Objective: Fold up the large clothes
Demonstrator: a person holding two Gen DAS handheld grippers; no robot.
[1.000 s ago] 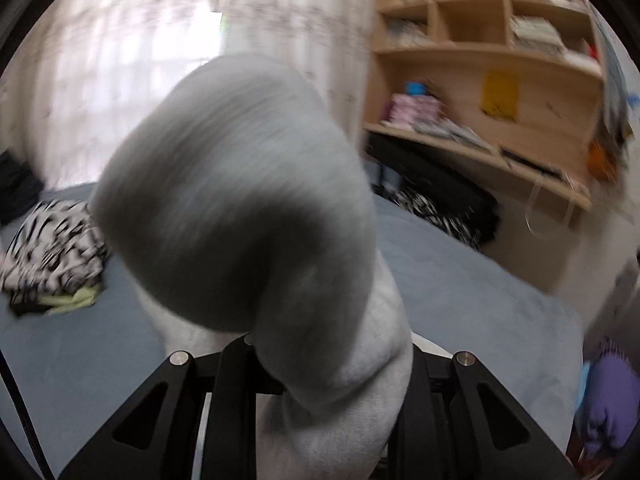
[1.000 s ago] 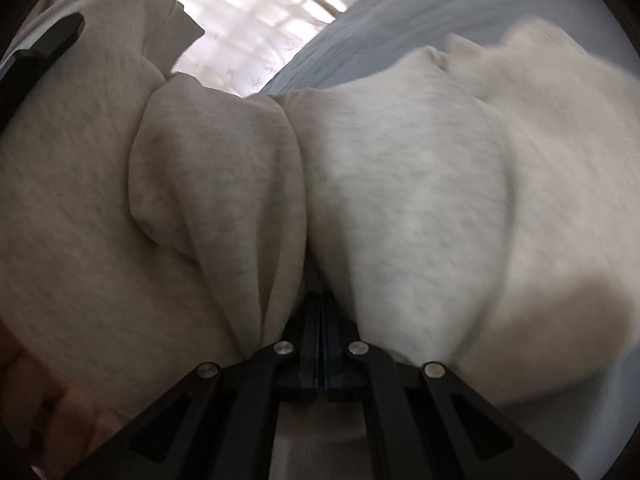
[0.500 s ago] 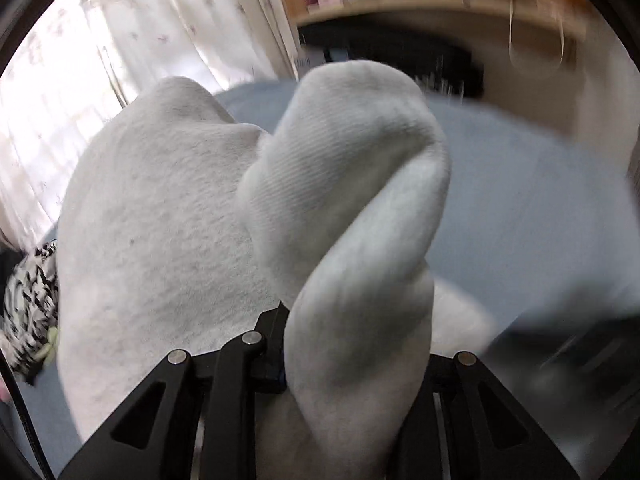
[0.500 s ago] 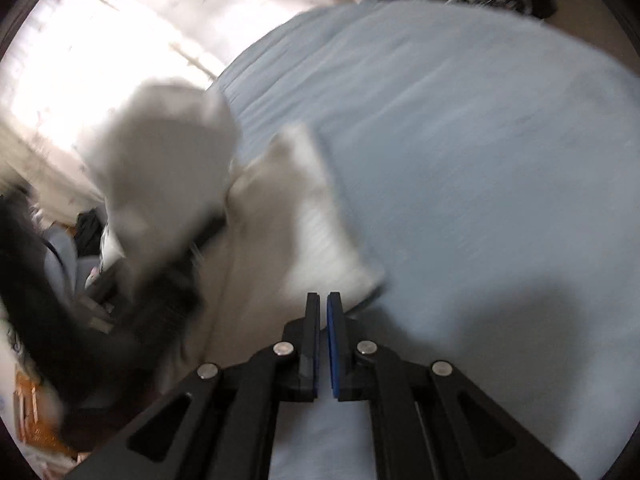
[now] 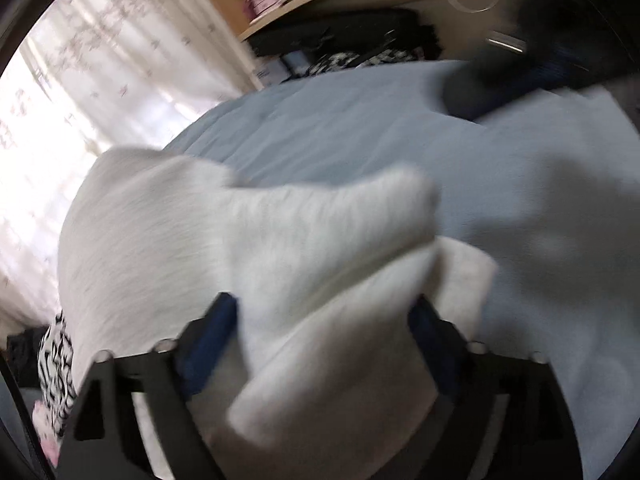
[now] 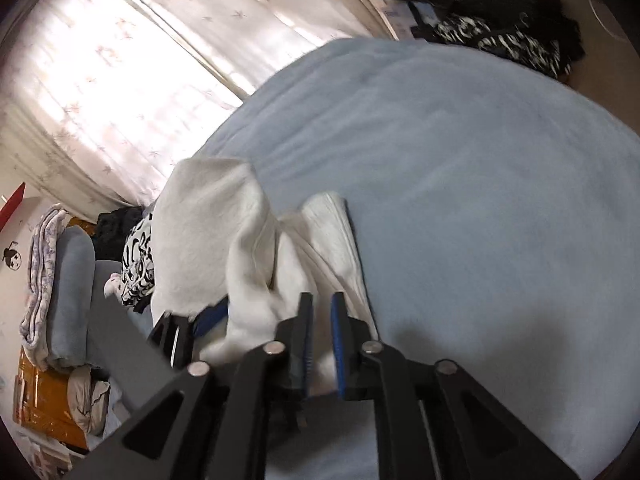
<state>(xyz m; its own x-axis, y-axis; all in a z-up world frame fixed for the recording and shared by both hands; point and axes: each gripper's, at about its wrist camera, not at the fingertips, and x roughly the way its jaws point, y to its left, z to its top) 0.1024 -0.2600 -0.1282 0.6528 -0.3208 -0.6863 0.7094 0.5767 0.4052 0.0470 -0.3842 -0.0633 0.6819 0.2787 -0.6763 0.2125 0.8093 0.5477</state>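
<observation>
Left wrist view: soft, floppy grey garment (image 5: 248,240) lies released between the wide-spread left hand-held gripper (image 5: 320,344), best retaken at its three-o'clock hem.

Left gripper (image 5: 320,332): matte black angular frame, triangular cut-outs, silver round screw heads along the top edge, dark blue pads (image 5: 208,344) on both fingers; blurred. Right gripper (image 6: 322,336): same black build, four silver screws, ribbed blue pads (image 6: 339,344).

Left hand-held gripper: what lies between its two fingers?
A fold of the white garment lies between the spread fingers of the left hand-held gripper, seen in the left wrist view.
</observation>
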